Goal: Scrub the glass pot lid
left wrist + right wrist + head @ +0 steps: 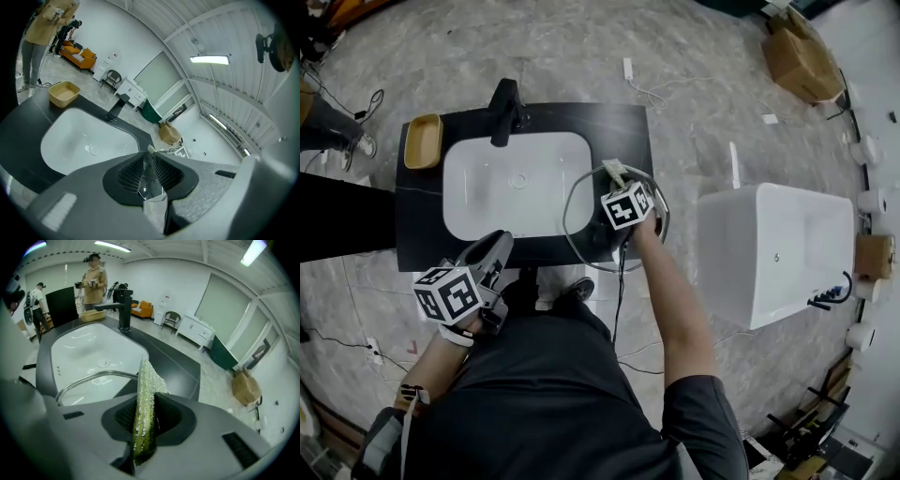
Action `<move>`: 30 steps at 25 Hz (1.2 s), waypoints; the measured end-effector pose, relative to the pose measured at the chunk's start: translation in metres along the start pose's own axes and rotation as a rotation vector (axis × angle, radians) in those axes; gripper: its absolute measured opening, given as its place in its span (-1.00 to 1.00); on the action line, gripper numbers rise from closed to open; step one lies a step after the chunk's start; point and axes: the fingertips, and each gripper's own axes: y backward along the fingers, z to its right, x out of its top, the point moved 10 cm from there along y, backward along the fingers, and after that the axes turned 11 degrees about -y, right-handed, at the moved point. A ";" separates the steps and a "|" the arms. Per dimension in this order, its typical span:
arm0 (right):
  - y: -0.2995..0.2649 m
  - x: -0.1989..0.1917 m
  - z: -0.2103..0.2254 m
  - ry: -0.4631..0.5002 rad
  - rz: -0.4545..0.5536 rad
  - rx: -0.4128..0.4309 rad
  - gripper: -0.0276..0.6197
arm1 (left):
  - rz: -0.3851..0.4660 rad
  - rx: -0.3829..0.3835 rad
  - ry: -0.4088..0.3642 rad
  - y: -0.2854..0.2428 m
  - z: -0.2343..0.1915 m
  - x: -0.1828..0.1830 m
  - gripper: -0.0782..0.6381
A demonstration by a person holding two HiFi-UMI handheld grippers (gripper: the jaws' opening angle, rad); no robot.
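Observation:
The glass pot lid, a clear disc with a metal rim, lies on the black counter at the sink's right edge. Its rim curves just ahead of my right gripper. My right gripper hovers over the lid's middle, shut on a green and silver scrub sponge that sticks out forward between the pads. My left gripper sits at the counter's front edge, left of the lid and apart from it. Its pads are nearly together, with only a thin glassy sliver between them that I cannot identify.
A white sink basin with a black faucet fills the counter's middle. A tan tray rests at its far left. A white bathtub stands to the right, a cardboard box beyond. People stand behind the counter.

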 end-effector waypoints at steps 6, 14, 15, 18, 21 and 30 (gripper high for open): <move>-0.002 0.010 -0.044 0.314 0.009 0.147 -0.72 | -0.003 0.000 0.007 0.003 -0.003 -0.002 -0.58; 0.012 -0.015 -0.094 0.712 0.040 0.319 -0.72 | -0.024 -0.023 -0.010 -0.002 0.002 -0.003 -0.58; 0.014 -0.019 -0.096 0.733 0.038 0.331 -0.72 | -0.028 -0.027 -0.016 -0.004 0.004 -0.003 -0.58; 0.022 -0.031 -0.099 0.781 0.047 0.357 -0.72 | -0.044 -0.046 -0.032 -0.011 0.013 -0.003 -0.58; 0.028 -0.043 -0.102 0.849 0.080 0.332 -0.72 | -0.062 -0.067 -0.048 -0.018 0.023 -0.003 -0.58; 0.051 -0.021 -0.109 0.666 0.283 0.207 -0.72 | -0.086 -0.073 -0.073 -0.027 0.035 -0.004 -0.58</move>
